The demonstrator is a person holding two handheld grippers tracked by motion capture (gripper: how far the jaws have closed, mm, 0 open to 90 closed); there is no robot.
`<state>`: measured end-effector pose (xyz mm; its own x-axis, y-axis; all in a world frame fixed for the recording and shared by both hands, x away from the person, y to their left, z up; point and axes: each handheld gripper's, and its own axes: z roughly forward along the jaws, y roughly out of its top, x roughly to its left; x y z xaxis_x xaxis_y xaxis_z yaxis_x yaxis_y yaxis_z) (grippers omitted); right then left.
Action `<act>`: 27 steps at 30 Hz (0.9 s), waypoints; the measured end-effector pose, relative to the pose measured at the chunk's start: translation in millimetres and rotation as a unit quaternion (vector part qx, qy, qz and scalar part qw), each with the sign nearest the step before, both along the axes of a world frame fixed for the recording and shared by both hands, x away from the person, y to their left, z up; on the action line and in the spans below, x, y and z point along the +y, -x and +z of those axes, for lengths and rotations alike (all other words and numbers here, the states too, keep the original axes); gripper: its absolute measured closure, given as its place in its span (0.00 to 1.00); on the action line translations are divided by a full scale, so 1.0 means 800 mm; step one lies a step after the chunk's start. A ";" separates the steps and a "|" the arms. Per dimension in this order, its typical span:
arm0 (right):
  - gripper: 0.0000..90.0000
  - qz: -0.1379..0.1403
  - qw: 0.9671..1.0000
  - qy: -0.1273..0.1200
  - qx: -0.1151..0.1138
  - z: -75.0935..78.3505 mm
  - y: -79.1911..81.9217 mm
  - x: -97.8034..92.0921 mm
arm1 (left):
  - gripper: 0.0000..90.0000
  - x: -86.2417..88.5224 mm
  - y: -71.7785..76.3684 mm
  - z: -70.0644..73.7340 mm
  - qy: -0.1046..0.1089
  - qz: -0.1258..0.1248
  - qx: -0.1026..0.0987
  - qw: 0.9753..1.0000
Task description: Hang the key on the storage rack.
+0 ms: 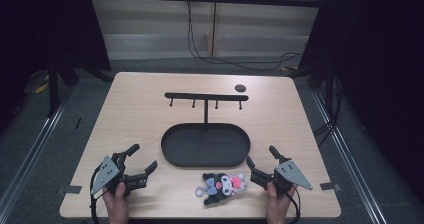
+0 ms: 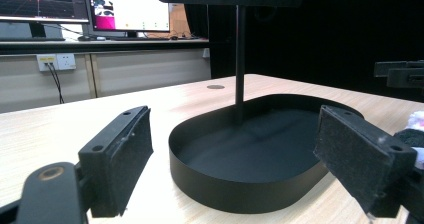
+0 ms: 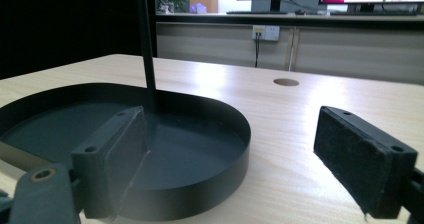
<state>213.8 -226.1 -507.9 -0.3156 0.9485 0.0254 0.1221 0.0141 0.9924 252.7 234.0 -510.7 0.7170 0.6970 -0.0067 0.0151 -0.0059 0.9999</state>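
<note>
Lying lengthwise left-right, plush keychain [image 1: 223,186] points its ring left, near tray [image 1: 205,161]

Light wood desk [image 1: 140,99], round cable hole [image 1: 240,88] near far right edge. Grey floor [image 1: 150,64] around it, black cables [image 1: 240,61] trailing across. Beige panelled wall [image 1: 150,19] behind; black curtains [image 1: 380,59] at both sides. Gripper views: lit monitors [image 2: 127,6] on a counter, wall socket [image 2: 56,61] below.
</note>
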 end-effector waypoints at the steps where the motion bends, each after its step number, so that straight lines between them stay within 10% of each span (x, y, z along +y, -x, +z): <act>1: 0.15 -0.001 1.000 0.001 0.003 0.000 -0.001 0.000 | 0.17 0.000 0.000 0.000 0.000 0.000 0.000 1.000; 21: 0.20 -0.031 0.998 0.001 0.057 0.004 -0.008 0.002 | 0.17 0.000 0.000 0.000 -0.001 0.000 0.000 1.000; 27: 0.30 0.014 0.997 -0.004 0.073 0.011 -0.004 0.007 | 0.17 0.000 0.000 0.000 -0.001 0.000 0.000 1.000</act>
<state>216.7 -220.6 -499.2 -0.3345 0.9389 0.0808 0.2654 0.0116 0.9641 252.9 234.2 -510.5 0.7169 0.6972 -0.0051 0.0150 -0.0081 0.9999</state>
